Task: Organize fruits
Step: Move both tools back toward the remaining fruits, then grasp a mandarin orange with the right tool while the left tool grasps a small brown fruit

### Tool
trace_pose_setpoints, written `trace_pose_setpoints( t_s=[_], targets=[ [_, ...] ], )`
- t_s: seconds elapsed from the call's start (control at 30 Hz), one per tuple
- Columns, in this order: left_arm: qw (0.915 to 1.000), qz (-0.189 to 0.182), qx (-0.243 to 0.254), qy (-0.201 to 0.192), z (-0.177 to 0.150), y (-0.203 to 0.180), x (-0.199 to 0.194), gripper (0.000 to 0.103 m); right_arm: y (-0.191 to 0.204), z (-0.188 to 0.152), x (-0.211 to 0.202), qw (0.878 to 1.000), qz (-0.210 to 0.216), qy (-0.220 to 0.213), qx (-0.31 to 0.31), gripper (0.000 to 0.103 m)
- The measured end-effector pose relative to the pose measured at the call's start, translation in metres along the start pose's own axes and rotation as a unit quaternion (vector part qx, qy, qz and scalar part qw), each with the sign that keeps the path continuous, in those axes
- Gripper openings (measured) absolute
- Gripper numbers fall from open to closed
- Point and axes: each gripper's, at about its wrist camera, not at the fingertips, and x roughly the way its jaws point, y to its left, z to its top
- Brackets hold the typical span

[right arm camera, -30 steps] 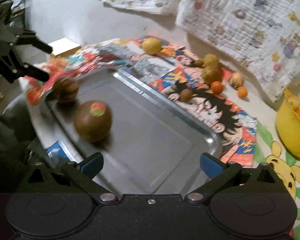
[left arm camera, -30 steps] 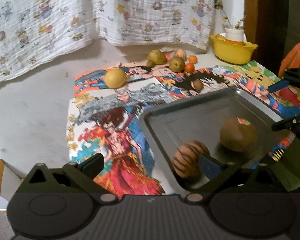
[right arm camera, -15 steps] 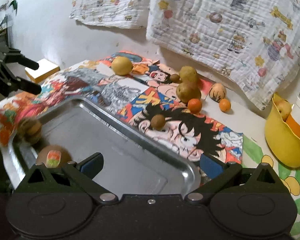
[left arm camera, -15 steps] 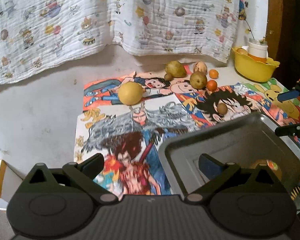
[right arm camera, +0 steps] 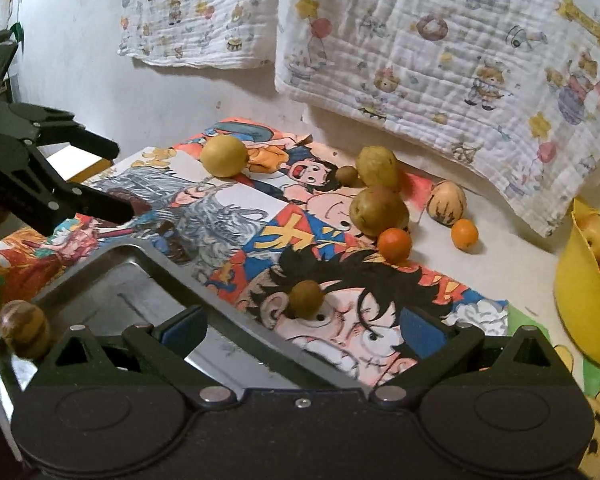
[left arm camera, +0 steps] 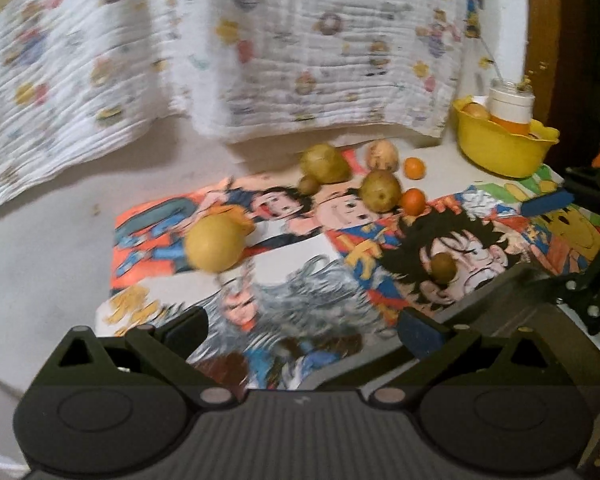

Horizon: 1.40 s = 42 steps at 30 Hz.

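Several loose fruits lie on a cartoon-print mat: a yellow round fruit (left arm camera: 215,243) (right arm camera: 224,156), two pears (left arm camera: 380,189) (right arm camera: 378,210), two small oranges (right arm camera: 394,245), a striped melon (right arm camera: 446,203) and a small kiwi (left arm camera: 443,267) (right arm camera: 306,299). A metal tray (right arm camera: 172,268) sits at the near edge, holding a striped fruit (right arm camera: 24,328) in its left corner. My left gripper (left arm camera: 304,330) is open and empty above the mat. My right gripper (right arm camera: 304,330) is open and empty over the tray's far rim, just short of the kiwi.
A yellow bowl (left arm camera: 500,148) (right arm camera: 580,304) with fruit and a cup stands at the back right. Patterned white cloths (right arm camera: 440,40) hang on the wall behind. A small box (right arm camera: 80,156) lies at the left of the mat.
Both grippers have lifted and pulled back from the tray, now facing the loose fruits. The tray and its two fruits have slid down and mostly out of both views.
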Motion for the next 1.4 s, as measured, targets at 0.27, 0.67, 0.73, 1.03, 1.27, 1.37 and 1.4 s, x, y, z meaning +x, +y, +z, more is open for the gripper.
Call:
trace_pose_setpoints(
  t_s=[0.27, 0.67, 0.73, 1.03, 1.27, 1.37, 1.4],
  targets=[
    [0.9971, -0.053, 0.054, -0.005, 0.012, -0.032, 0.032, 0.102, -0.038, 0.012, 0.011, 1.0, -0.026, 0.003, 0.004, 0.102],
    [0.9902, -0.106, 0.091, 0.006, 0.028, -0.07, 0.079, 0.102, -0.075, 0.031, 0.07, 0.999, -0.025, 0.009, 0.041, 0.101],
    [0.9894, -0.115, 0.088, 0.008, 0.029, -0.073, 0.085, 0.102, -0.077, 0.033, 0.079, 0.999, -0.02, 0.008, 0.048, 0.099],
    [0.9878, -0.129, 0.086, 0.016, 0.028, -0.086, 0.103, 0.085, -0.078, 0.039, 0.108, 0.998, -0.017, 0.014, 0.053, 0.073],
    [0.9882, -0.135, 0.068, 0.025, 0.029, -0.088, 0.112, 0.065, -0.081, 0.037, 0.122, 0.998, -0.021, 0.023, 0.06, 0.055],
    [0.9876, -0.136, 0.071, 0.03, 0.029, -0.09, 0.116, 0.057, -0.083, 0.037, 0.127, 0.997, -0.021, 0.026, 0.065, 0.05],
    [0.9876, -0.136, 0.071, 0.031, 0.029, -0.091, 0.117, 0.053, -0.084, 0.037, 0.129, 0.997, -0.02, 0.026, 0.068, 0.048]
  ],
)
